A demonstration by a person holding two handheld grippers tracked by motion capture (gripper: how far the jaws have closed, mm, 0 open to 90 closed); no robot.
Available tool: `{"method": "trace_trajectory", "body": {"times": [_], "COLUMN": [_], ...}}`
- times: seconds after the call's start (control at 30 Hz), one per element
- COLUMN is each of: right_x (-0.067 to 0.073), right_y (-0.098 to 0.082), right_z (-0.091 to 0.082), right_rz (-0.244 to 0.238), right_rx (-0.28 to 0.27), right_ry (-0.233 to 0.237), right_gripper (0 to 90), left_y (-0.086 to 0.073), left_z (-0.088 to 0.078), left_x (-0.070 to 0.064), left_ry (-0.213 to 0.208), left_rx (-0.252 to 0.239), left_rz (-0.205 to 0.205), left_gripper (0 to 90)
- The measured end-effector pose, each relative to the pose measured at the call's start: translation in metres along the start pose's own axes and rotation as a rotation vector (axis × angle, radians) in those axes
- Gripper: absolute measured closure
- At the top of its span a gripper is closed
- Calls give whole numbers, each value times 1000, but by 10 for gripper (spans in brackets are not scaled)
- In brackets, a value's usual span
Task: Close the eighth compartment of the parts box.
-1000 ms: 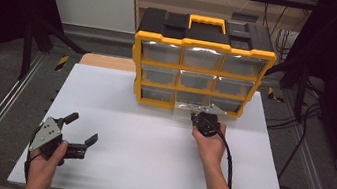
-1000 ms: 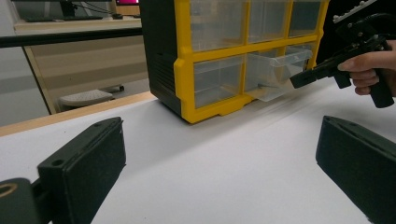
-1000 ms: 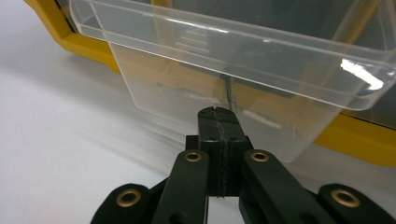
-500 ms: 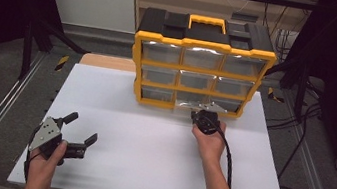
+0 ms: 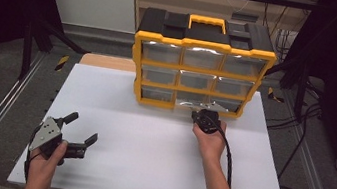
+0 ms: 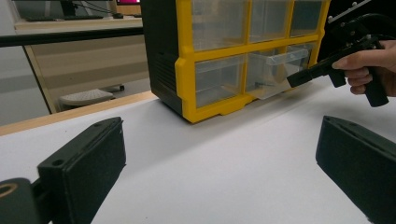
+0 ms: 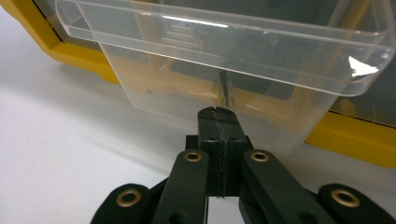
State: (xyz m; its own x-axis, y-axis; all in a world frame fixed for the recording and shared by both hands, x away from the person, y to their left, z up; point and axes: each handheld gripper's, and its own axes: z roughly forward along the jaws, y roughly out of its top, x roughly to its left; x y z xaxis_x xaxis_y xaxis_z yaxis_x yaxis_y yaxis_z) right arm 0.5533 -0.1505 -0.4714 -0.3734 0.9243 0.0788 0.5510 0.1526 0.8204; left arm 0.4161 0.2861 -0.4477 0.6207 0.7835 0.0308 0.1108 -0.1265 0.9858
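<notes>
Clear plastic drawer (image 7: 224, 70), pulled partly out of the yellow organizer (image 5: 200, 71), met the right claw (image 7: 218, 114), pressed together; at the high view's lower left, the left claw (image 5: 81, 131) stood spread over the white worktop (image 5: 150, 137).

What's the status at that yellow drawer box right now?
Right gripper shut at pulled-out clear drawer, bottom row of the organizer. Left gripper open, idle on table. Nothing in the way.

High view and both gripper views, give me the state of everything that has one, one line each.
Yellow and black plastic drawer cabinet: upright at the table's far edge.
Clear plastic bottom middle drawer: partly pulled out, tilted down.
Other clear drawers: pushed in.
Right gripper: shut, at the drawer's front.
Left gripper: open, holding nothing.
</notes>
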Motion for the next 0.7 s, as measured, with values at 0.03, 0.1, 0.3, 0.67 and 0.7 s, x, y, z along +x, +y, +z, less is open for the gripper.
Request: {"method": "trace_trajectory", "body": {"times": [0.03,0.1,0.3,0.67,0.7], "right_x": [0,-1,-1,2,2], "right_y": [0,0,5,11,11], "right_z": [0,0,0,1,1], "right_rz": [1,6,11,8,12], "right_rx": [0,-1,15,-13,-13], "right_ry": [-2,1,6,19,19], "right_gripper": [900,900,900,900,900], "left_y": [0,0,-1,0,0], "left_z": [0,0,1,-1,-1], "left_x": [0,0,0,2,2], "left_ry": [0,-1,-2,6,7], "left_rx": [0,0,3,-1,-2], "left_rz": [0,1,-2,-3,-5], "left_gripper": [16,16,16,16,16]}}
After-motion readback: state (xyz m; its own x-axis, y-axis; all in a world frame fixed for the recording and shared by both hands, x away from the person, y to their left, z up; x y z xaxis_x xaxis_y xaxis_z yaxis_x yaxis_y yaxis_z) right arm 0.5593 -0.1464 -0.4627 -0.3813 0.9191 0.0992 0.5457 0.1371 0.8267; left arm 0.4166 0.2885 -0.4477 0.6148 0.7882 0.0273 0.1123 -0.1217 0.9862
